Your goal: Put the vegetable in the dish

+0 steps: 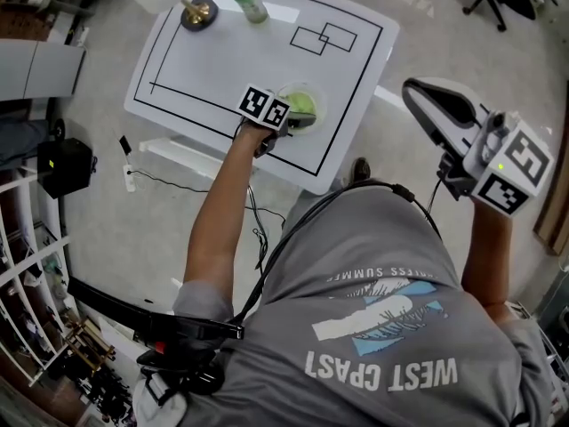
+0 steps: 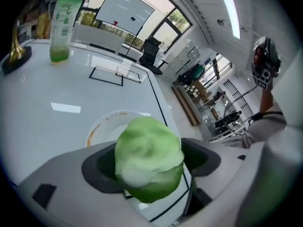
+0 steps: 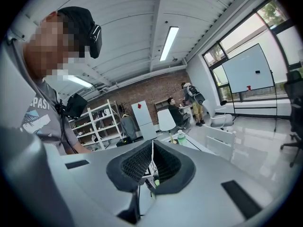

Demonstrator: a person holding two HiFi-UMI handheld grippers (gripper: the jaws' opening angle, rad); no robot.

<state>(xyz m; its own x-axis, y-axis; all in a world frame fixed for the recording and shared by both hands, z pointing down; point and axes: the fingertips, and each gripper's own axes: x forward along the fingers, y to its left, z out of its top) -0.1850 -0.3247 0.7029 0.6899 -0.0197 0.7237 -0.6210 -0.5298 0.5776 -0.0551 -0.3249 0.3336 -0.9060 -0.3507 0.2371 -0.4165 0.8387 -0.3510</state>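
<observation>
Vegetable [image 2: 147, 145] gripped by left gripper [image 2: 150, 168], above the dish [image 2: 102, 126].

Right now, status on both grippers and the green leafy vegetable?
Left gripper shut on green leafy vegetable, at white round dish. Right gripper shut, empty, off to the side. Nothing in the way.

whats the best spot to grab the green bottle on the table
Probably round the middle of the green bottle, coming in level across the bare table on its right. It stands upright, tall and round, and a brass object stands to its left. The right gripper is shut and empty; the left gripper holds the vegetable.
</observation>
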